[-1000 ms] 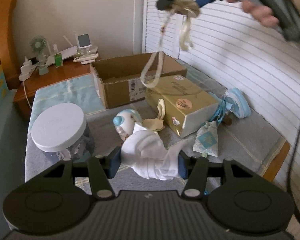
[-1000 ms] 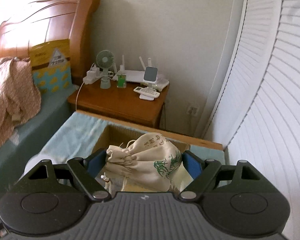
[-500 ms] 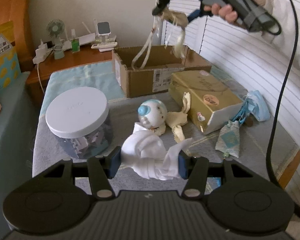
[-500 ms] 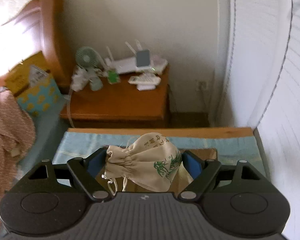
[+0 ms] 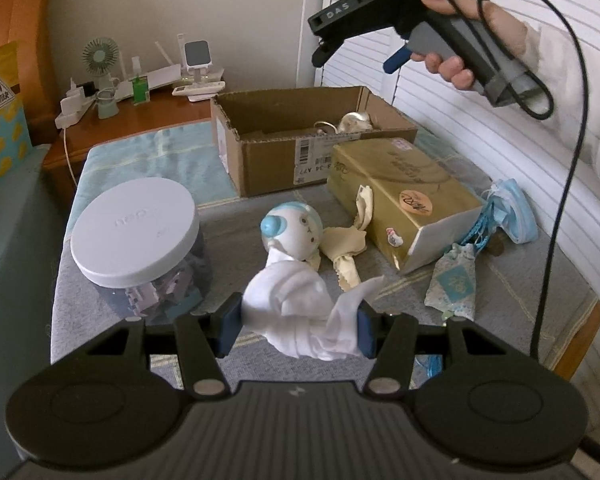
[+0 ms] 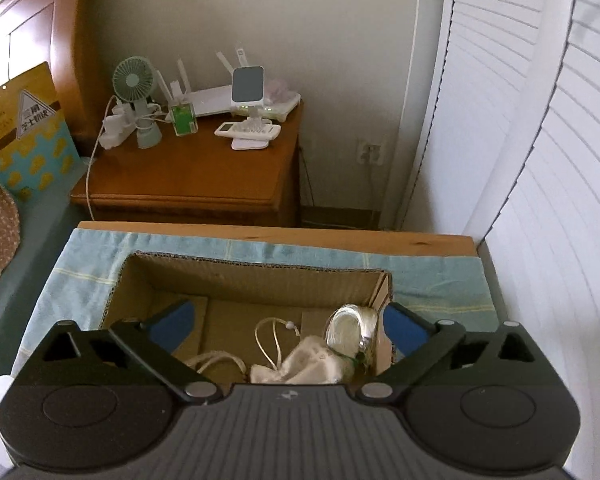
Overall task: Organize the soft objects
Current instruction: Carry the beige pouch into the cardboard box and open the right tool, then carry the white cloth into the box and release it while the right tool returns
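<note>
Bunching limply, the light white cloth (image 5: pixel 300 316) is pinched mid-bundle by the left gripper (image 5: pixel 298 330), while the right gripper (image 6: pixel 286 326) is held spread and empty over the cardboard box (image 6: pixel 252 276).

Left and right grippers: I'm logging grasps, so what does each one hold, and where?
The left gripper pinches a bunched white cloth across its middle. The right gripper is open and holds nothing; the drawstring pouch lies in the cardboard box.
</note>
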`<state>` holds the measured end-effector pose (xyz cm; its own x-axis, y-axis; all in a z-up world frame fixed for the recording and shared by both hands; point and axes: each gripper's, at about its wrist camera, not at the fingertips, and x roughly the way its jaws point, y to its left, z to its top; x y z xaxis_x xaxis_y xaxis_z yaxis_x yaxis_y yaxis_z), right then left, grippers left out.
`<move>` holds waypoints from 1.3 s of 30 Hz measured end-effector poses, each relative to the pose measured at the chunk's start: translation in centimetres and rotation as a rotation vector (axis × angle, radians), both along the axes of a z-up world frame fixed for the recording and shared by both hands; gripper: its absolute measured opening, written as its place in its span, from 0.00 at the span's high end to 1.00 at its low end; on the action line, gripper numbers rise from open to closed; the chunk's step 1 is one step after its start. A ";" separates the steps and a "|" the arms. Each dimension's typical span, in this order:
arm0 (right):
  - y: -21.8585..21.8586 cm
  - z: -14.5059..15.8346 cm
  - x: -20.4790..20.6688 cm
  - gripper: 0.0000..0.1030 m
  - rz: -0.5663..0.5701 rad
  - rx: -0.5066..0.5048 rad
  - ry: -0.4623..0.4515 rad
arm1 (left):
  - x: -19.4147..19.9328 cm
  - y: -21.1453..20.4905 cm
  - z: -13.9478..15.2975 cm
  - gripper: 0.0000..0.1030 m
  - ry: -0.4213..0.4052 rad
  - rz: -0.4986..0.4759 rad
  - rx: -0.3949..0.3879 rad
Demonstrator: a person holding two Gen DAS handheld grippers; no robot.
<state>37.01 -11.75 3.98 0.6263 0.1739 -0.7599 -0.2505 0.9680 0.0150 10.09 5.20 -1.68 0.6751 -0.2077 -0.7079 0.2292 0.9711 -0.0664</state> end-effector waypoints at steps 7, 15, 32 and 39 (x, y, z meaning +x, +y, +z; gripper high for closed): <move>-0.8 0.3 -3.0 0.00 0.052 0.013 -0.025 | -0.4 -0.2 0.2 0.46 -0.008 -0.008 0.006; -2.0 0.4 -9.4 0.00 0.094 0.048 -0.087 | -1.2 -0.4 0.4 0.46 -0.011 -0.021 0.012; -4.5 -3.7 -22.2 0.00 0.110 -0.031 -0.154 | 2.0 -0.8 4.4 0.46 -0.036 -0.089 0.048; -4.7 -4.2 -24.1 0.00 0.151 -0.072 -0.178 | 8.6 -2.4 6.5 0.46 -0.065 -0.100 0.060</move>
